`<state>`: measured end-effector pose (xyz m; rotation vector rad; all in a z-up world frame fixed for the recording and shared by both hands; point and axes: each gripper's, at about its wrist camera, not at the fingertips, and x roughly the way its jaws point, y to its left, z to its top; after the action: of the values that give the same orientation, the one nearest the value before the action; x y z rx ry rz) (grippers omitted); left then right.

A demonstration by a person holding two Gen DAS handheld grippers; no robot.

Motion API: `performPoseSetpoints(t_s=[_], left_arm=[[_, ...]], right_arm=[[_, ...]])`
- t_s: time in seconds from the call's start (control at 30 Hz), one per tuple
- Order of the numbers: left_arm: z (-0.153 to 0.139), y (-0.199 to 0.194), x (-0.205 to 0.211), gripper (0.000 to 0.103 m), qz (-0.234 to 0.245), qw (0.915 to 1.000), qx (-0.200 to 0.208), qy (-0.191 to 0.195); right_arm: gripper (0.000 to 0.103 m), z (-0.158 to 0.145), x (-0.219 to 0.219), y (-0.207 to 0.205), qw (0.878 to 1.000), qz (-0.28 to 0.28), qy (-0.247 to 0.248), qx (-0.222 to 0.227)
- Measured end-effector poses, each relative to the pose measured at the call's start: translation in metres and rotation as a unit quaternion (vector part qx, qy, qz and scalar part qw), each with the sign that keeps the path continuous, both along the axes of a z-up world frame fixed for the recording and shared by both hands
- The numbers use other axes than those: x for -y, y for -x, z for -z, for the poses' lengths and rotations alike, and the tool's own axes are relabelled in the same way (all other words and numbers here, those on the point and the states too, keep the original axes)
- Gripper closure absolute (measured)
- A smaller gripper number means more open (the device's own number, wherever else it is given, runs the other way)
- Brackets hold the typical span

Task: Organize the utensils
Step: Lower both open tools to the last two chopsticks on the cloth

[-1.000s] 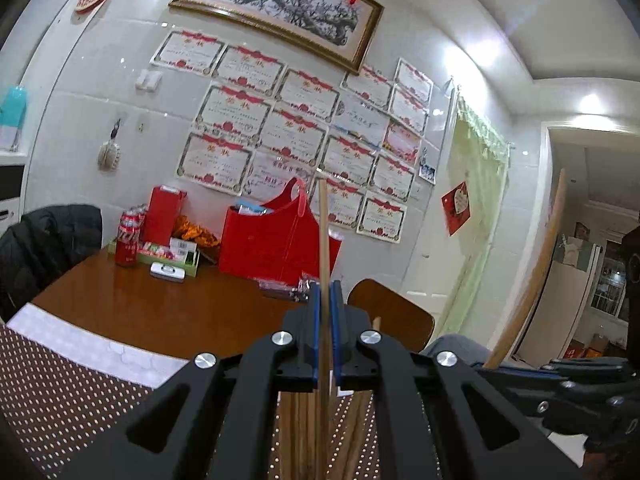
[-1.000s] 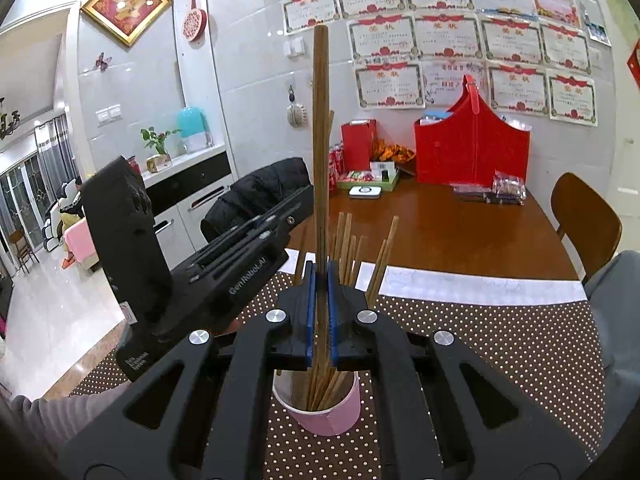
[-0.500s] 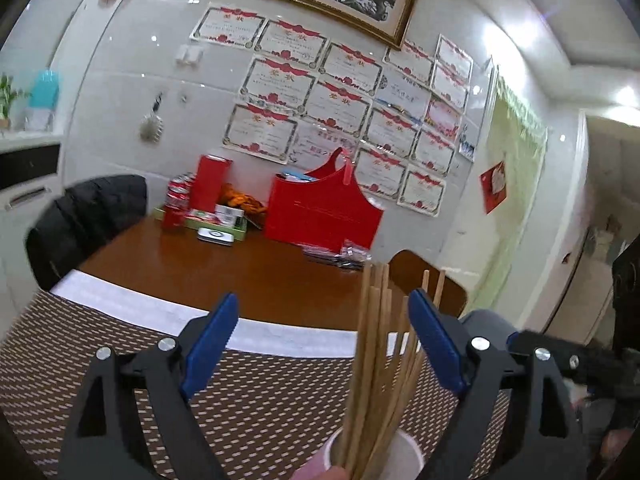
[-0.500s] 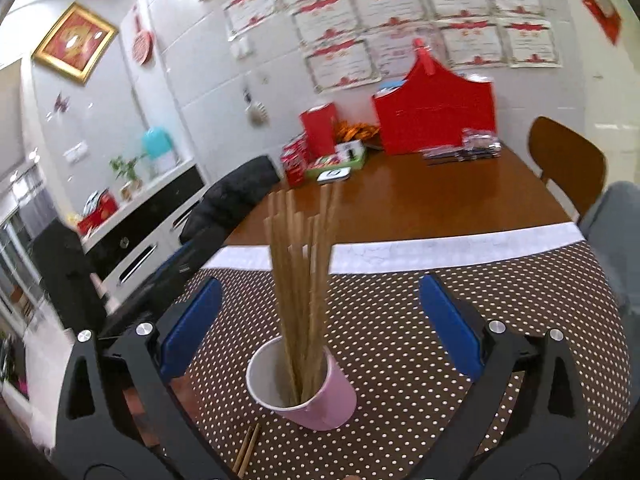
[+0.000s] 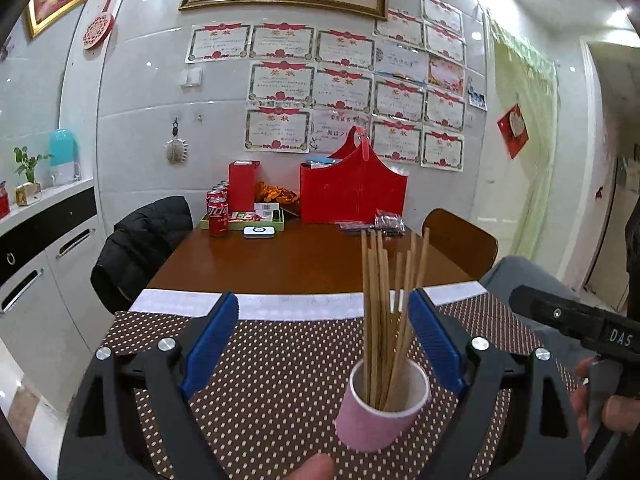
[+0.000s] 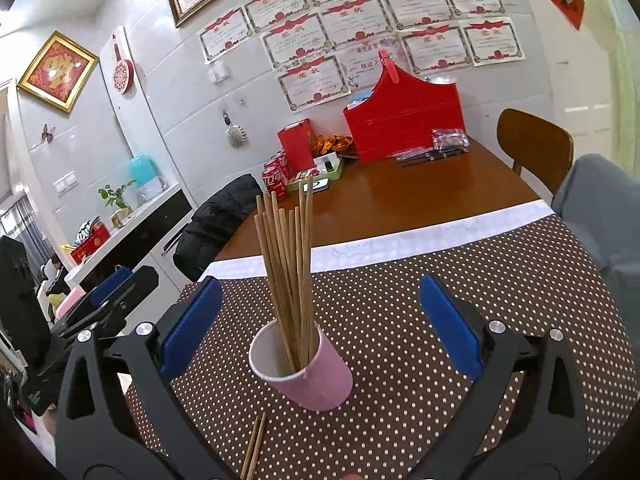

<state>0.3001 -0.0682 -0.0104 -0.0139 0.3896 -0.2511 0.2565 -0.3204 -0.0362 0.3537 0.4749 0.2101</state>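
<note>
Holding nothing, your left gripper (image 5: pixel 322 344) and right gripper (image 6: pixel 320 322) both stand spread wide, blue pads clear of everything. Between them on the dotted mat (image 6: pixel 420 292) stands the pink cup (image 6: pixel 310 368), with a bundle of chopsticks (image 6: pixel 288 276) upright inside, leaning on its rim. Two loose chopsticks (image 6: pixel 253 446) lie flat on the mat just in front of the cup, near your right gripper. Judge them as light, stiff, thin and smooth, likely to roll or twist in the pads. Take them mid-length, pads across the shaft, one at a time. The cup looks light and tall-loaded, so a sideways nudge could tip it.
</note>
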Motion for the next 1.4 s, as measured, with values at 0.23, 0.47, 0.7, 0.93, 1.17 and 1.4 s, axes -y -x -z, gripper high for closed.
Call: performPoseSetpoints(t_s=[0.23, 0.47, 0.7, 0.93, 1.17, 1.4], left_arm=[[-0.002, 0.033, -0.001, 0.018, 0.004, 0.9998, -0.009, -0.020], [0.009, 0.060, -0.006, 0.018, 0.002, 0.9991, -0.031, -0.030], [0.052, 0.081, -0.013, 0.018, 0.006, 0.9953, -0.077, -0.059], [0.113, 0.091, -0.028, 0.018, 0.006, 0.9843, -0.154, -0.087], [0.166, 0.105, -0.035, 0.018, 0.016, 0.9666, -0.231, -0.110], [0.192, 0.121, -0.039, 0.017, 0.036, 0.9598, -0.264, -0.087]], right_arm=[[0.006, -0.001, 0.001, 0.031, 1.000, 0.006, 0.003, 0.001], [0.006, 0.000, -0.001, 0.059, 1.000, 0.003, 0.005, 0.001], [0.006, 0.021, 0.001, 0.073, 1.000, 0.000, 0.011, -0.023], [0.006, 0.060, -0.004, 0.076, 0.997, -0.007, 0.018, -0.077], [0.006, 0.102, -0.012, 0.076, 0.991, -0.013, 0.015, -0.129], [0.006, 0.129, -0.027, 0.083, 0.985, -0.040, 0.025, -0.166]])
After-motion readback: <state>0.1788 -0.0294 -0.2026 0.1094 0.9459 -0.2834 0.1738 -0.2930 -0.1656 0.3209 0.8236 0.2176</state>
